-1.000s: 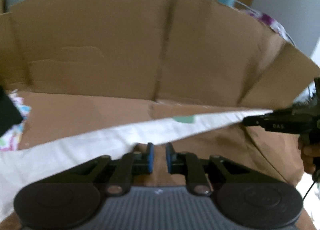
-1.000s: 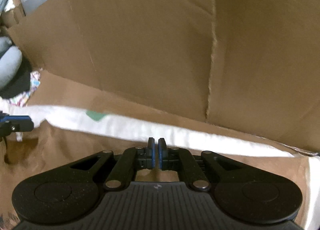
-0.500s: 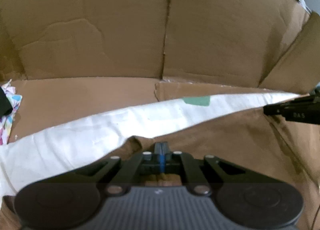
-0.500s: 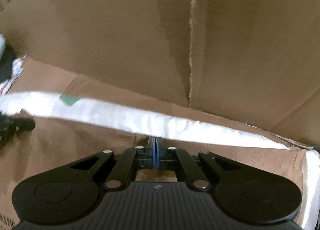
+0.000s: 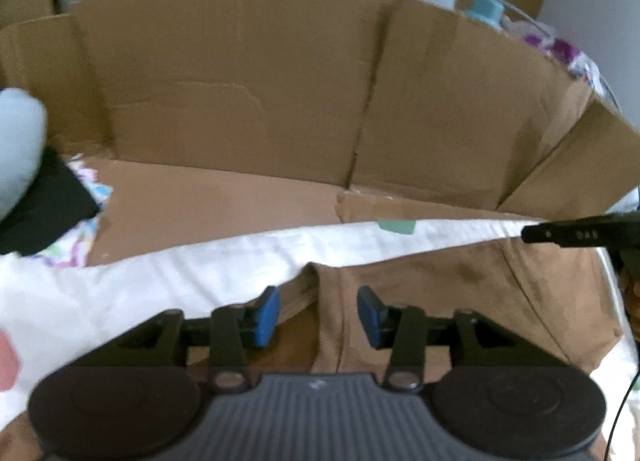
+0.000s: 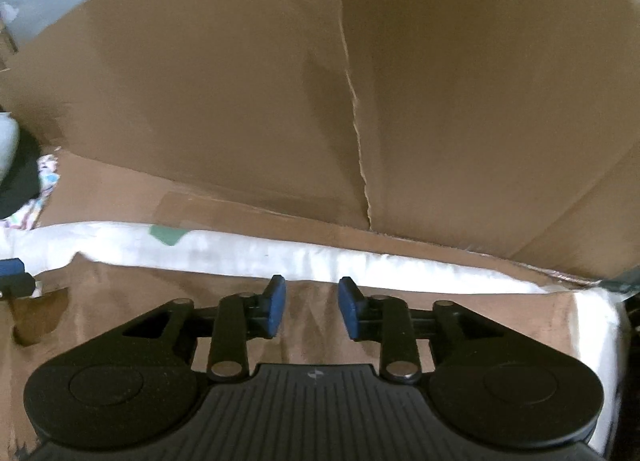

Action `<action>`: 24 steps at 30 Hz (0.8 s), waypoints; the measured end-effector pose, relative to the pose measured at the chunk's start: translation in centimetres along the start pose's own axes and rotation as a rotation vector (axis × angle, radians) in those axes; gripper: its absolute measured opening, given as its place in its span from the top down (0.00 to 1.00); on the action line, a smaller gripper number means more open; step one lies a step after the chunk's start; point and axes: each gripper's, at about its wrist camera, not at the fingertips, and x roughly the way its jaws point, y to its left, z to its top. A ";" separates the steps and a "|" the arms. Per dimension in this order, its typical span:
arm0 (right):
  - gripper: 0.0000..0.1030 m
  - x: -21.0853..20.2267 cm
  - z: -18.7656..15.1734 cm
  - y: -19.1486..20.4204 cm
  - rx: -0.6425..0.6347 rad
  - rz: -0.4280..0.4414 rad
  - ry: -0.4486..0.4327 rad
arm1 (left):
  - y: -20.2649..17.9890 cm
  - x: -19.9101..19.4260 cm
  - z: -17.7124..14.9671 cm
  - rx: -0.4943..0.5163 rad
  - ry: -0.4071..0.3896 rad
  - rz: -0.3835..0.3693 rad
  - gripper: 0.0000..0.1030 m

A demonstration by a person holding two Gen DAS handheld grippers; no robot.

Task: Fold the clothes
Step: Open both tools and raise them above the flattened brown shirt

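A brown garment (image 5: pixel 460 301) lies flat on a white sheet (image 5: pixel 160 281) that carries a small green tag (image 5: pixel 396 225). My left gripper (image 5: pixel 318 315) hovers just above the garment's far edge. Its jaws are opening; a crease of brown cloth runs under the gap, and the blue pads (image 5: pixel 269 317) do not press it. In the right wrist view my right gripper (image 6: pixel 312 309) is also opening over the brown garment (image 6: pixel 120 293), nothing pinched. The right gripper's fingers (image 5: pixel 560 235) show at the right edge of the left view. The left fingers (image 6: pixel 12 275) show at the left edge of the right view.
Tall cardboard walls (image 5: pixel 240 101) stand right behind the sheet and wrap around to the right (image 6: pixel 480 101). At the left lie a black cloth (image 5: pixel 44 213), a colourful patterned cloth (image 5: pixel 90 229) and a pale blue soft thing (image 5: pixel 16 149).
Half a second ago both grippers were shut low on the brown garment's far edge. Now both sets of jaws stand apart, the cloth is let go, and both hands have risen.
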 end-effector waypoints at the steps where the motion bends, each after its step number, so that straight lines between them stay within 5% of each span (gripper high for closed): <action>1: 0.61 -0.7 0.2 0.1 -0.003 0.004 0.001 | 0.2 -0.9 0.1 -0.008 -0.001 0.005 0.51; 11: 0.44 -9.1 0.7 1.3 0.031 0.051 0.035 | 0.6 -11.9 -0.6 -0.041 0.033 0.108 0.43; 24: 0.38 -24.7 -0.6 2.3 0.113 0.061 0.046 | 0.4 -28.7 -1.3 -0.127 0.048 0.169 0.35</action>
